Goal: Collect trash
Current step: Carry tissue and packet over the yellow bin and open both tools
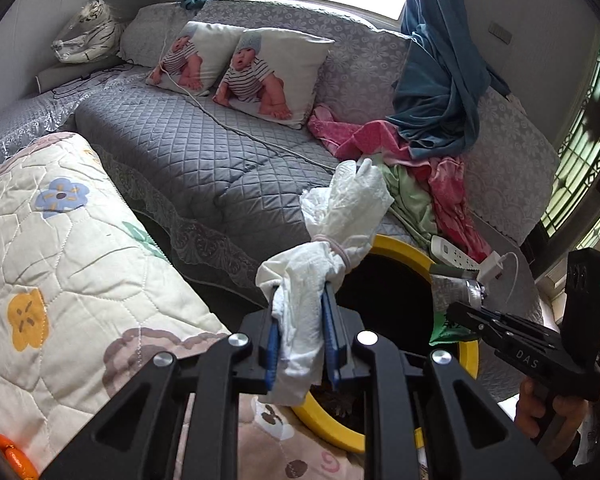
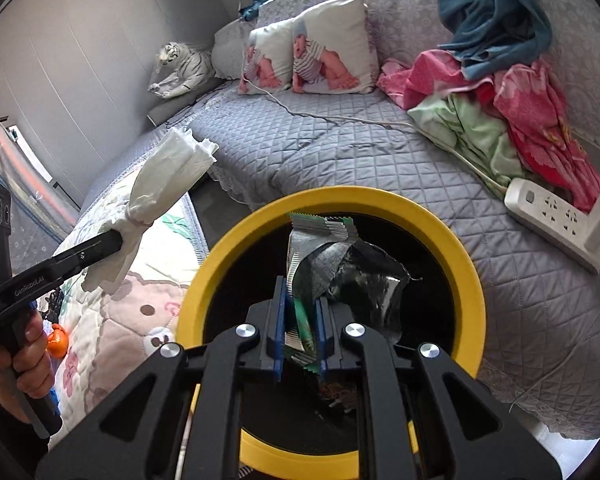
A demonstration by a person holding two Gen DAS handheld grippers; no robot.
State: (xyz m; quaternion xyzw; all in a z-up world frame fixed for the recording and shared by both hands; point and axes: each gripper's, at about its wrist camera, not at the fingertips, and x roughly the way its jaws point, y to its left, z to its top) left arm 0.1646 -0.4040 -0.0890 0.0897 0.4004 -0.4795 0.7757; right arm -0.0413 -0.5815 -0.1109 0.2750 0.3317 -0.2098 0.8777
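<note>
White crumpled tissue bundle (image 1: 320, 264) sits clamped in the left gripper (image 1: 300, 316). Only the right wrist view shows the foil wrapper's (image 2: 332, 264) silver inside, pinched by the right gripper (image 2: 302, 312) above the yellow-rimmed bin (image 2: 452, 248).

**A:** How is the left gripper (image 1: 300, 320) posed?

**B:** It points forward and downward, with its blue pads (image 1: 332, 336) closed on a white tissue bundle (image 1: 328, 240). In the right wrist view it enters from the left, with a hand (image 2: 24, 364) wrapped round its handle.

**A:** And the right gripper (image 2: 302, 320)?

**B:** It has the same downward tilt, with its pads (image 2: 279, 320) clamped on a crumpled green and silver wrapper (image 2: 332, 264). In the left wrist view it comes in from the right, and fingers (image 1: 552, 408) grasp the handle beneath its black body.
</note>
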